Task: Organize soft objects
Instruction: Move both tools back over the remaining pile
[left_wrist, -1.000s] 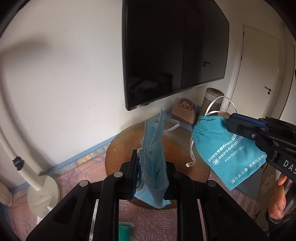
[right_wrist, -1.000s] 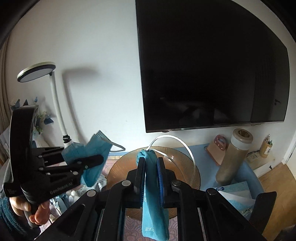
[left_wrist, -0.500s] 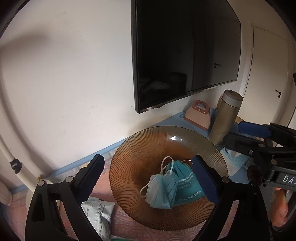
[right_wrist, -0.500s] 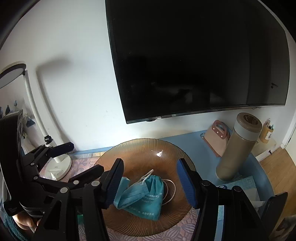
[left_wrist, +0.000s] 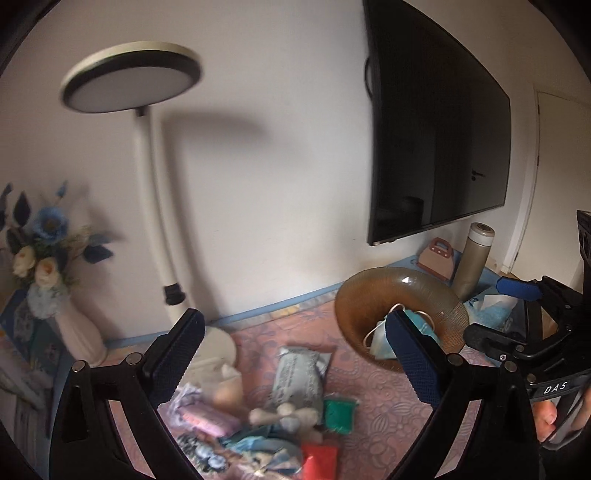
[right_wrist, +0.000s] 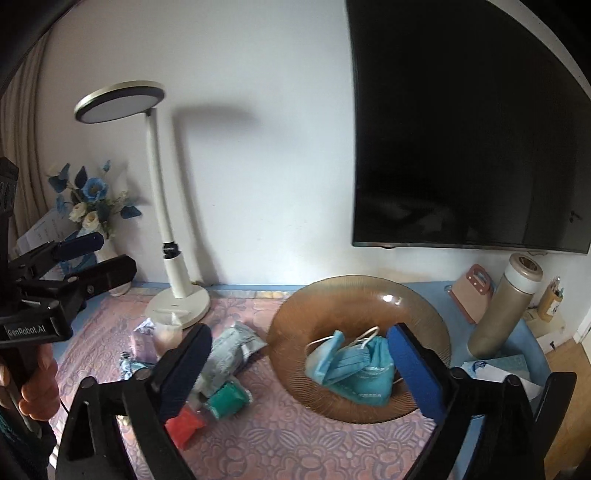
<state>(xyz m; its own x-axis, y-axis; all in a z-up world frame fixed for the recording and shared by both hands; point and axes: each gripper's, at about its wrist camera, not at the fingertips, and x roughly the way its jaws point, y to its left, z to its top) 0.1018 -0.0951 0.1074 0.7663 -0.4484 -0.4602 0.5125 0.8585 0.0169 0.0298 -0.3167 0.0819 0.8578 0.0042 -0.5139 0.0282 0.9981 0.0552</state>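
Both grippers hang above the table with their fingers spread wide and nothing between them: the left gripper (left_wrist: 295, 354) looks down on the loose pile, the right gripper (right_wrist: 303, 365) on the bowl. The brown ribbed glass bowl (right_wrist: 354, 295) sits on the pink patterned mat (right_wrist: 295, 435) and holds 2 soft items lying against each other, a light blue face mask (right_wrist: 332, 363) on the left and a teal drawstring pouch (right_wrist: 373, 376) with white print on the right. Left of the bowl, on the mat, lie a grey-blue wipes packet (right_wrist: 232, 345), a green bundle (right_wrist: 227, 398) and a red one (right_wrist: 184, 424), well apart from the bowl. Behind them stands a white desk lamp (right_wrist: 177, 288); a beige flask (right_wrist: 506, 306) stands to the bowl's right, beneath the wall television (right_wrist: 461, 129).
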